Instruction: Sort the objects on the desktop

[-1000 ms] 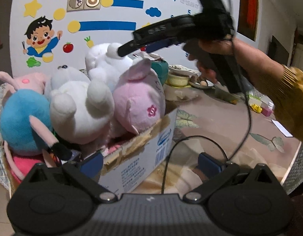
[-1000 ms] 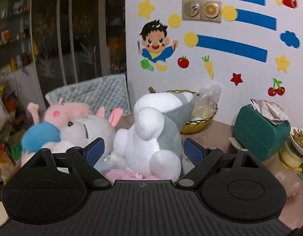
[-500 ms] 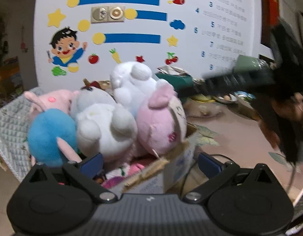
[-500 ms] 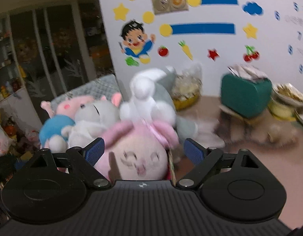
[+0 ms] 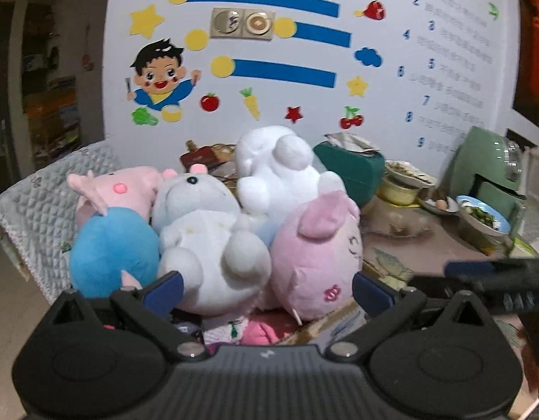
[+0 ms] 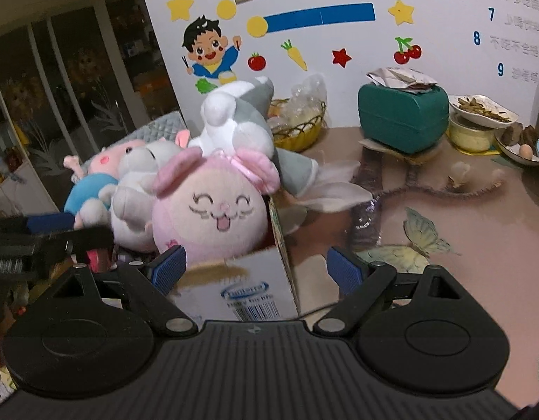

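The cardboard box sits at the table edge, packed with plush toys: a round pink plush, a white-grey one on top, and a blue-bodied pig. The left gripper and right gripper both hold their jaws apart, empty, near the box.

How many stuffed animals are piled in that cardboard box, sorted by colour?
Pink and blue: 1, the pig plush
Pale grey-white: 1, the hippo-like plush
White and grey: 1, the top plush
Pink: 1, the round smiling plush
Total: 4 in the box
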Action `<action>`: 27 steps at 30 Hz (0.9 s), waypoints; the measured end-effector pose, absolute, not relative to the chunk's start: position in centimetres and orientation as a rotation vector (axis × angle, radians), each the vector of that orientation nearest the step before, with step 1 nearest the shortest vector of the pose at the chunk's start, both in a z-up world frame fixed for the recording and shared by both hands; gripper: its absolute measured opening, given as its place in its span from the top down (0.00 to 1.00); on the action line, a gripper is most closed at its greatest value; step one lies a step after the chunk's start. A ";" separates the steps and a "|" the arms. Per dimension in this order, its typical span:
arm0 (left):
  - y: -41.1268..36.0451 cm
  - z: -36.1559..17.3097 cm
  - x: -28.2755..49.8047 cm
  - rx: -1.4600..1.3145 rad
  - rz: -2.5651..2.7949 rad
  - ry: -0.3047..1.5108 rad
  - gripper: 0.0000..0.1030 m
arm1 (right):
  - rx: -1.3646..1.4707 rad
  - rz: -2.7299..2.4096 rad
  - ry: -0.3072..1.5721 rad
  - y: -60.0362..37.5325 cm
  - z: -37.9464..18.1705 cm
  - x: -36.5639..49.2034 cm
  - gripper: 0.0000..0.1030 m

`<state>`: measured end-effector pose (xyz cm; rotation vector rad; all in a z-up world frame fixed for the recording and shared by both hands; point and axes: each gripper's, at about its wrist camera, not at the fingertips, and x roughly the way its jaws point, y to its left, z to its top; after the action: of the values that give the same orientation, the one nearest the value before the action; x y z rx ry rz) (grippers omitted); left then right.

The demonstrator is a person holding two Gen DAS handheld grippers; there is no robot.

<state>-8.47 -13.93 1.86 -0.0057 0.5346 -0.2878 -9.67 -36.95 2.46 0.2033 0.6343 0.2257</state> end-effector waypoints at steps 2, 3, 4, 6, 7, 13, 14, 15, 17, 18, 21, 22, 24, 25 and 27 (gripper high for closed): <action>-14.2 2.1 -8.5 0.002 -0.275 0.525 0.00 | 0.197 0.223 0.643 -37.0 2.3 -10.1 0.00; -14.3 2.2 -8.5 0.006 -0.269 0.521 0.00 | 0.194 0.222 0.648 -37.1 2.1 -10.3 0.00; -14.4 2.3 -8.5 0.010 -0.263 0.518 0.00 | 0.195 0.220 0.654 -37.2 2.0 -10.4 0.00; -14.6 2.4 -8.5 0.018 -0.255 0.514 0.00 | 0.198 0.217 0.666 -37.4 1.7 -10.7 0.00; -14.7 2.4 -8.4 0.021 -0.251 0.513 0.00 | 0.201 0.217 0.672 -37.5 1.5 -10.8 0.00; -15.0 2.5 -8.4 0.038 -0.223 0.516 0.00 | 0.199 0.230 0.697 -37.4 1.0 -11.2 0.00; -15.0 2.5 -8.4 0.041 -0.219 0.517 0.00 | 0.197 0.232 0.699 -37.3 1.0 -11.3 0.00; -15.0 2.5 -8.4 0.045 -0.214 0.517 0.00 | 0.196 0.235 0.702 -37.2 0.9 -11.3 0.00; -15.0 2.5 -8.4 0.046 -0.209 0.518 0.00 | 0.192 0.239 0.707 -37.1 0.8 -11.3 0.00; -15.0 2.4 -8.3 0.046 -0.206 0.519 0.00 | 0.190 0.242 0.709 -37.0 0.8 -11.3 0.00; -14.9 2.4 -8.2 0.043 -0.194 0.523 0.00 | 0.186 0.248 0.718 -36.9 0.6 -11.4 0.00; -14.8 2.4 -8.2 0.040 -0.190 0.524 0.00 | 0.186 0.249 0.720 -36.9 0.5 -11.4 0.00; -14.7 2.3 -8.1 0.035 -0.181 0.526 0.00 | 0.184 0.250 0.725 -36.9 0.3 -11.4 0.00; -14.7 2.3 -8.1 0.034 -0.177 0.526 0.00 | 0.184 0.251 0.729 -36.9 0.3 -11.4 0.00; -14.7 2.4 -8.1 0.037 -0.170 0.525 0.00 | 0.184 0.253 0.736 -36.8 0.1 -11.4 0.00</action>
<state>-8.08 -14.65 2.35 0.0367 0.5254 -0.1701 -11.37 -36.85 0.14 0.1837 0.7359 0.2528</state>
